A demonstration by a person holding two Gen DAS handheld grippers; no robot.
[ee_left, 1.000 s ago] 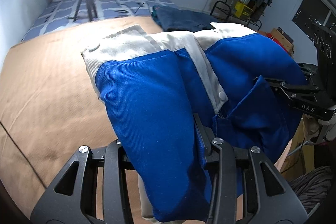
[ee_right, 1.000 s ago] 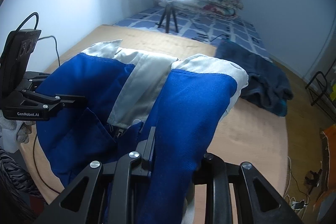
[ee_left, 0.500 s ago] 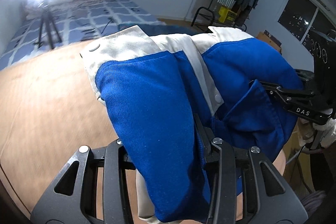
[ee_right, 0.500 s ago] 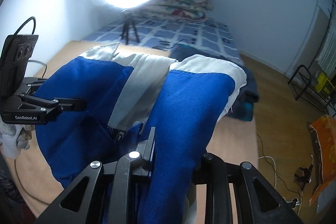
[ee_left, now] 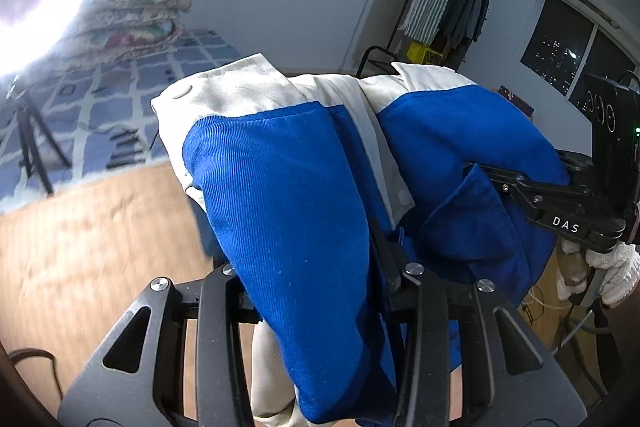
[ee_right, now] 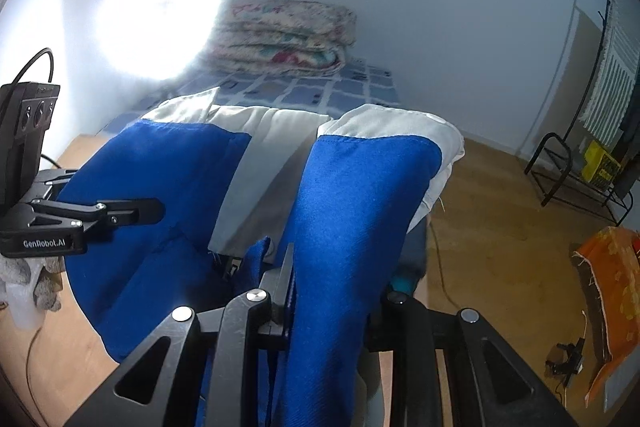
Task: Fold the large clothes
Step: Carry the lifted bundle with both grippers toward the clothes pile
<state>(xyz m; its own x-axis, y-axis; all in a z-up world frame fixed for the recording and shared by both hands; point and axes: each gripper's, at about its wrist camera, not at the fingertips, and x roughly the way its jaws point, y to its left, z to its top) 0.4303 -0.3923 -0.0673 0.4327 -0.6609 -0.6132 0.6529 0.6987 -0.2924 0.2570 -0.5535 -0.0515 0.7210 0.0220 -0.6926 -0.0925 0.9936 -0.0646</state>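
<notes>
We hold a blue and white garment (ee_left: 288,211) up in the air between our two grippers, lifted clear of the tan surface (ee_left: 80,247) below. Its blue cloth fills the middle of both views and hides much of what lies under it. Our left gripper (ee_left: 320,291) is clamped on a thick fold of the blue fabric, which drapes over its fingers and covers their tips, so we cannot see them. Our right gripper (ee_right: 332,291) pinches another fold in the same way, its tips also buried in cloth. In the left wrist view the right gripper (ee_left: 520,187) reaches in from the right edge, biting into a blue flap. In the right wrist view the left gripper (ee_right: 120,211) comes in from the left edge, closed on the blue cloth. The lower end of the garment is cut off by the bottom of both frames. A ring light (ee_right: 160,11) glares white and washes out the wall behind it. The tan surface is blurred, and only its left part shows beside the cloth. Past its far edge lie a blue checked bedspread (ee_left: 120,99) and folded floral quilts (ee_right: 284,35). To the right is bare wooden floor (ee_right: 500,227) with a black metal rack (ee_right: 568,171) and an orange cloth (ee_right: 612,291) near the frame edge.
</notes>
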